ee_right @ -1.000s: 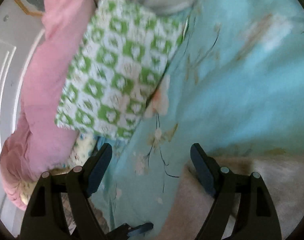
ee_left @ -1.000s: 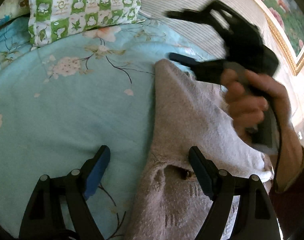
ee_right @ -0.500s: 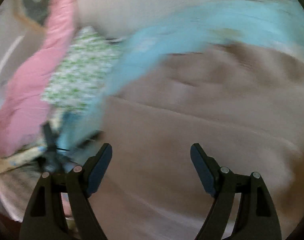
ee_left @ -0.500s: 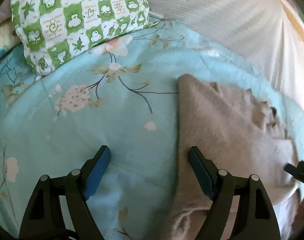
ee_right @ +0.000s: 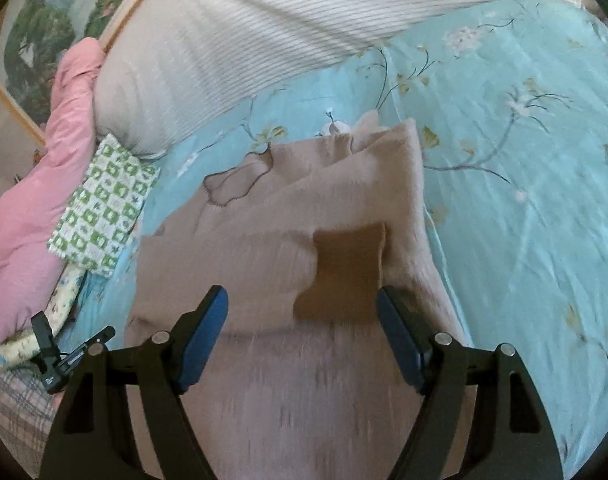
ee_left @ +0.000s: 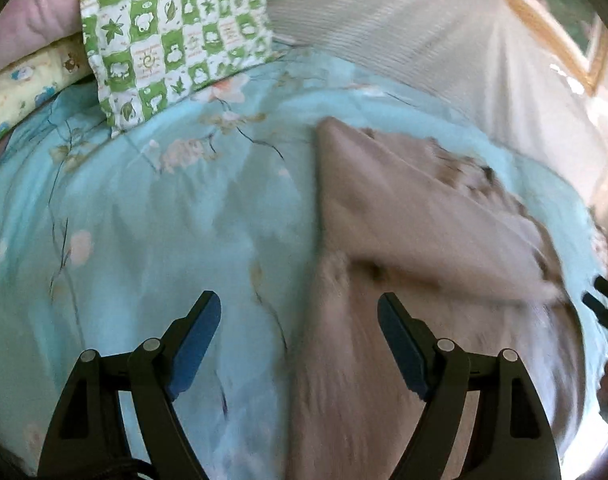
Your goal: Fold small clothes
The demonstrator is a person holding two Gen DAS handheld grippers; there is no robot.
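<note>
Both grippers, left [ee_left: 299, 322] and right [ee_right: 302, 316], hang spread wide and empty over the beige sweater [ee_right: 304, 248] on the blue bedspread [ee_left: 144, 220].

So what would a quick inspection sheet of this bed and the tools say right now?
Surface: light blue floral bedspread.
Job's things: beige fuzzy garment, partly folded, lying flat.
Clutter: green checked pillow; pink quilt.
Grippers: left gripper and right gripper, jaws open, holding nothing, above the garment.
Cables: nothing seen.
Surroundings: white striped bedding; framed picture.
</note>
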